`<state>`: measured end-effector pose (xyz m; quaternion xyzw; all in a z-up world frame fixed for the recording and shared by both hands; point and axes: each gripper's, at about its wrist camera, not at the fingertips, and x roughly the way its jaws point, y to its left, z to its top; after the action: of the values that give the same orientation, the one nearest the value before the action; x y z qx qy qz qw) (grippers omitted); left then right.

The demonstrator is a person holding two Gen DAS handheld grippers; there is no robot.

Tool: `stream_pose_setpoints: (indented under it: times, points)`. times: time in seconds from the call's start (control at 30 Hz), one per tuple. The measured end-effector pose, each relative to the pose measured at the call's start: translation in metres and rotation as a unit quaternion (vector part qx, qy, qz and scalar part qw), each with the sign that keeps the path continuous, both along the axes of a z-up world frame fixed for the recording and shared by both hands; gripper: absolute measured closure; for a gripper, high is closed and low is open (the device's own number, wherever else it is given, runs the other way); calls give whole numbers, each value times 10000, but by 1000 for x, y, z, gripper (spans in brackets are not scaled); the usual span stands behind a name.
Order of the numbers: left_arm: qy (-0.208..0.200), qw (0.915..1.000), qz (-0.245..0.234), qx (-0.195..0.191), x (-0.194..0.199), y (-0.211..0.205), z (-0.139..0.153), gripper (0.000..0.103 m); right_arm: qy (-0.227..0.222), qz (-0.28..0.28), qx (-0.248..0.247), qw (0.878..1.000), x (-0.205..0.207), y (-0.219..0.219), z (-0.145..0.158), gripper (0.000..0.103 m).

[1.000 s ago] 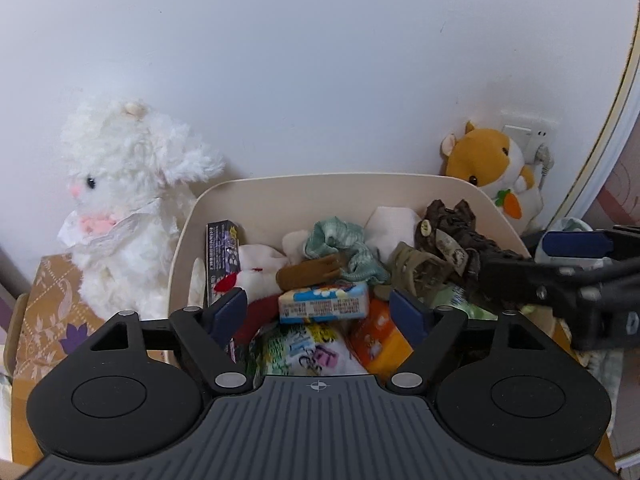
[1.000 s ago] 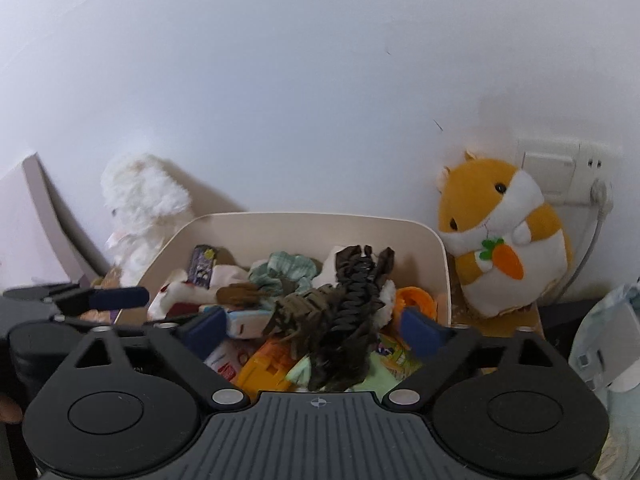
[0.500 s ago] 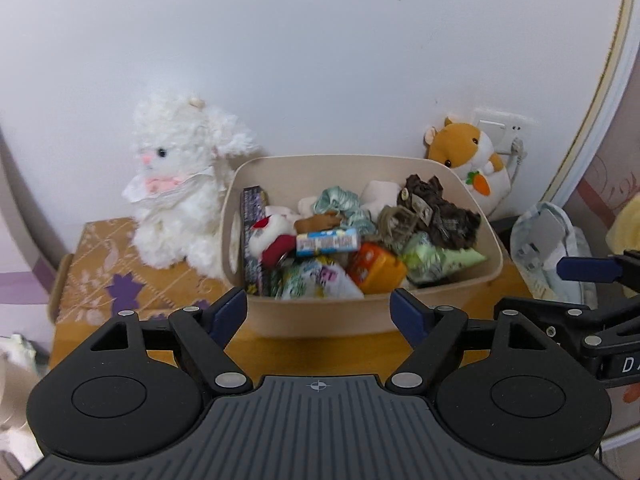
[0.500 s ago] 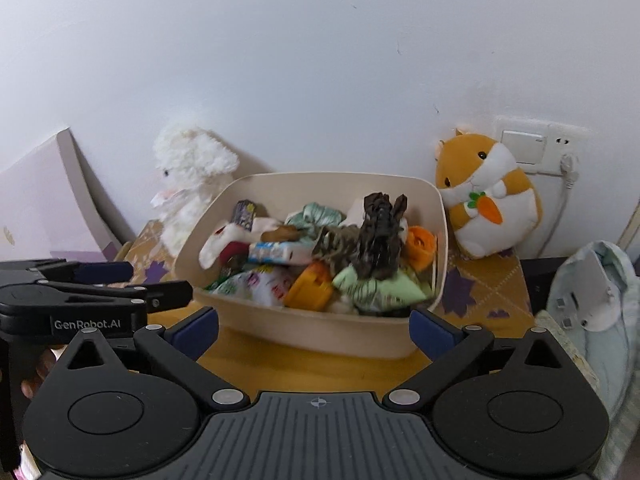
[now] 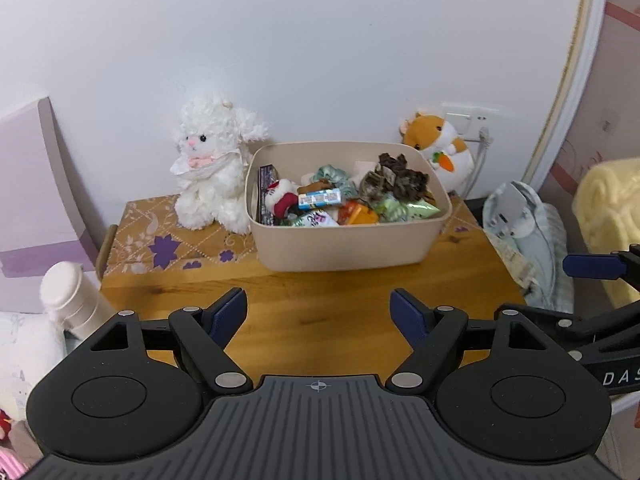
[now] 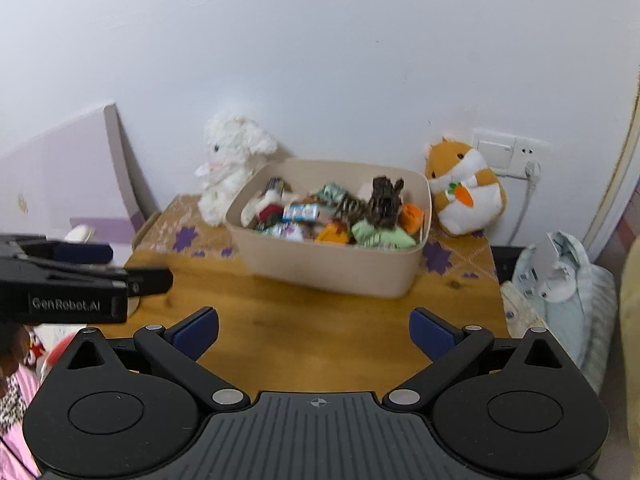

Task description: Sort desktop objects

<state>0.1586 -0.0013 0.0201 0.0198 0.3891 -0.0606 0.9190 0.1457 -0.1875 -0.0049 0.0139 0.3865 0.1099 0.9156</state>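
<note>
Both tongs are wide apart and hold nothing. Left gripper (image 5: 318, 312) sits low in the middle of its picture, over the wooden table (image 5: 320, 300). Right gripper (image 6: 314, 332) does too. Up past their tips, in the middle of each picture, stands the beige bin (image 5: 348, 240) full of small things, well apart from both
</note>
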Motion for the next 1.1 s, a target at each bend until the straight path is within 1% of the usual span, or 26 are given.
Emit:
stream_pose_setpoints:
  times: [0.13,0.23,0.3,0.4,0.5,0.6,0.73,0.9,1.1]
  points:
    - [-30,9999,-98,24,-29,0,9,23,-37,-41,14,10000,-37,1,6,0]
    - [25,9999,-101,-48,-48,3,14,23,-25,-82,-39,10000,-61,0,9,0]
    - [24,9998,-156,-74,-61,4,17,23,-34,-100,-71,9999,-76,-1,11,0]
    - [61,9997,-256,27,-79,3,21,23,-64,-128,-113,9998,-94,-2,13,0]
    - [134,9996,-240,-19,-93,4,24,23,-38,-164,-165,9997,-110,-3,14,0]
    - [71,9996,-285,0,-110,6,30,23,-33,-191,-197,9996,-125,-6,14,0]
    - [93,9994,-329,2,-129,11,38,23,-31,-374,-164,9992,-142,-17,17,0]
    - [72,9992,-352,157,-146,18,46,22,1,-520,-123,9986,-158,-29,25,0]
    - [252,9990,-356,-27,-157,27,49,22,85,-594,-174,9980,-172,-37,31,0]
